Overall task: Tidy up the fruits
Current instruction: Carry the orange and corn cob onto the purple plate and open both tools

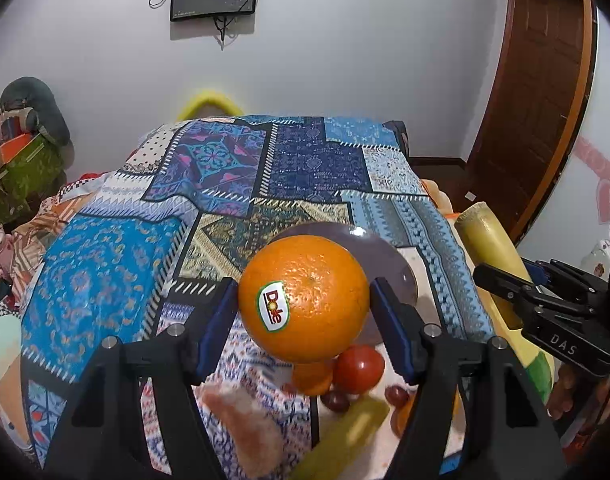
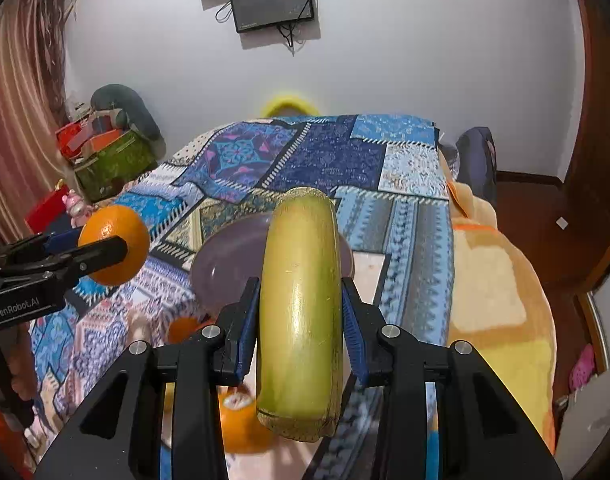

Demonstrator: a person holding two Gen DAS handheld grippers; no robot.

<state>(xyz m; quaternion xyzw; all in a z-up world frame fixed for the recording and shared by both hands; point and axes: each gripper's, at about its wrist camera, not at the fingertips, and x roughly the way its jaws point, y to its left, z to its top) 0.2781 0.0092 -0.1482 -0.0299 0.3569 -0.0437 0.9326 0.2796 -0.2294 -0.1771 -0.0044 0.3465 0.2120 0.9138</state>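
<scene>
My left gripper point(image 1: 304, 300) is shut on a large orange point(image 1: 303, 298) with a Dole sticker and holds it above the bed. The orange also shows at the left of the right wrist view point(image 2: 115, 244). My right gripper point(image 2: 301, 312) is shut on a long yellow-green fruit point(image 2: 301, 312), which also shows in the left wrist view point(image 1: 489, 248). A grey-purple plate point(image 2: 229, 264) lies on the patchwork blanket just beyond both grippers; it also shows behind the orange point(image 1: 389, 260).
Below the left gripper lie a tomato point(image 1: 359, 368), a small orange point(image 1: 311, 378), grapes point(image 1: 337, 400) and a yellow fruit point(image 1: 345, 436). More oranges point(image 2: 241, 420) lie under the right gripper. A yellow-orange blanket point(image 2: 501, 304) is at the right, boxes point(image 2: 113, 160) at the left.
</scene>
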